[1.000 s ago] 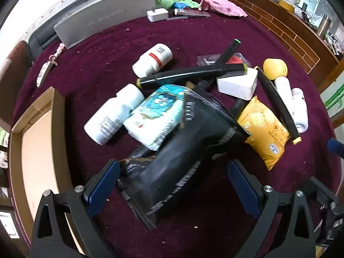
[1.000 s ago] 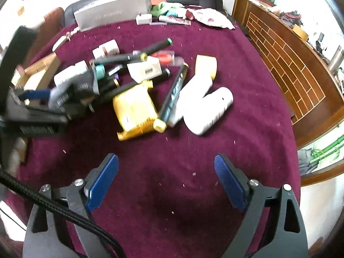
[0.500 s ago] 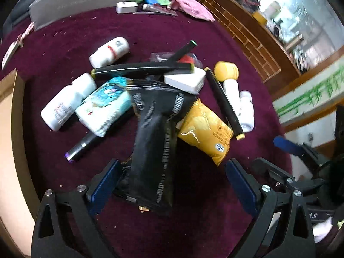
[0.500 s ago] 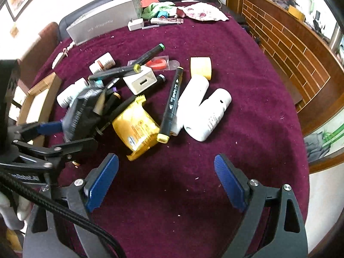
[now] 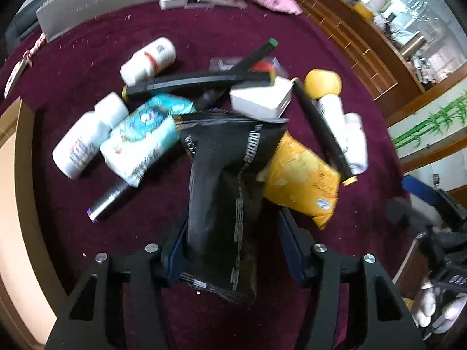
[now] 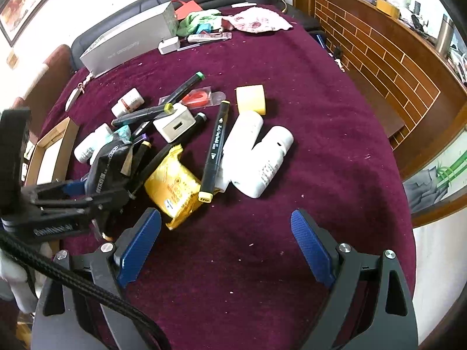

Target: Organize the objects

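Note:
My left gripper (image 5: 233,245) is shut on a black foil pouch (image 5: 227,192) and holds it over the pile on the maroon table (image 6: 292,233); the pouch also shows in the right wrist view (image 6: 109,164). Around it lie a yellow packet (image 5: 303,180), a blue-white tissue pack (image 5: 143,140), white bottles (image 5: 84,143), black markers (image 5: 198,83) and a white charger block (image 5: 259,99). My right gripper (image 6: 224,245) is open and empty, above bare cloth near the yellow packet (image 6: 172,186) and two white bottles (image 6: 256,151).
A cardboard box (image 5: 14,180) stands at the table's left edge. A long grey box (image 6: 128,46), cloths (image 6: 256,20) and a small charger (image 6: 169,45) sit at the far side. A yellow sponge (image 6: 251,99) lies right of the pile. A wooden counter (image 6: 379,52) runs along the right.
My left gripper has closed on the black pouch, which now stands more upright between the fingers. The right gripper has stayed open and moved slightly nearer the pile.

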`<move>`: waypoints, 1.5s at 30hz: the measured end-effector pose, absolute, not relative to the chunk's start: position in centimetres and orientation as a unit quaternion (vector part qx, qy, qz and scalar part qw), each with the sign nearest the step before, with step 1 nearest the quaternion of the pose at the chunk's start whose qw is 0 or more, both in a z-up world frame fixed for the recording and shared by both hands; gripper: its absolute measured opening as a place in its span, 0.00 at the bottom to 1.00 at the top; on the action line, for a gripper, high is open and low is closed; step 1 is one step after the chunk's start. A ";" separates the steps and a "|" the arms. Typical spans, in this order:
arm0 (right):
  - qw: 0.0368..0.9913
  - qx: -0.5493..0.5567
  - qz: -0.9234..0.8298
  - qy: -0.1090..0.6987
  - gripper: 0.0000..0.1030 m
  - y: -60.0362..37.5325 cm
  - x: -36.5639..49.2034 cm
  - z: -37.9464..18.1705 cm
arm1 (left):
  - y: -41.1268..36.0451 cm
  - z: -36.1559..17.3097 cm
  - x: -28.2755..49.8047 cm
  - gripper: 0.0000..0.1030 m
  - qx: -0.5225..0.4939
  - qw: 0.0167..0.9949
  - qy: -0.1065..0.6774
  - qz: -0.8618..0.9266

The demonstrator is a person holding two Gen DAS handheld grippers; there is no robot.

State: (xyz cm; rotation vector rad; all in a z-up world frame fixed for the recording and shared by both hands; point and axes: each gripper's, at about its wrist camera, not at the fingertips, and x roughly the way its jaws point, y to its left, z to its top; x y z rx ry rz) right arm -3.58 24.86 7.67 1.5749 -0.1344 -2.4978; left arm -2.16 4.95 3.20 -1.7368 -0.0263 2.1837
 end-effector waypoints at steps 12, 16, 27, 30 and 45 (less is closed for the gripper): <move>0.073 0.543 -0.830 -0.103 0.89 28.5 -5.1 7.5 | 2.8 3.2 -2.0 0.37 -0.601 0.145 -0.071 0.783; 0.075 0.548 -0.826 -0.107 0.89 28.6 -5.8 7.5 | 1.8 3.8 -1.3 0.35 -0.597 0.153 -0.086 0.783; 0.169 0.567 -0.800 -0.096 0.89 21.9 -8.8 7.8 | 2.8 3.7 -0.7 0.32 -0.589 0.167 -0.067 0.788; 0.181 0.570 -0.796 -0.097 0.89 20.4 -9.4 8.0 | 3.5 2.2 -1.1 0.47 -0.602 0.150 -0.053 0.783; 0.195 0.580 -0.787 -0.079 0.89 18.3 -9.2 7.8 | -5.8 8.0 -4.9 0.48 -0.542 0.107 -0.041 0.832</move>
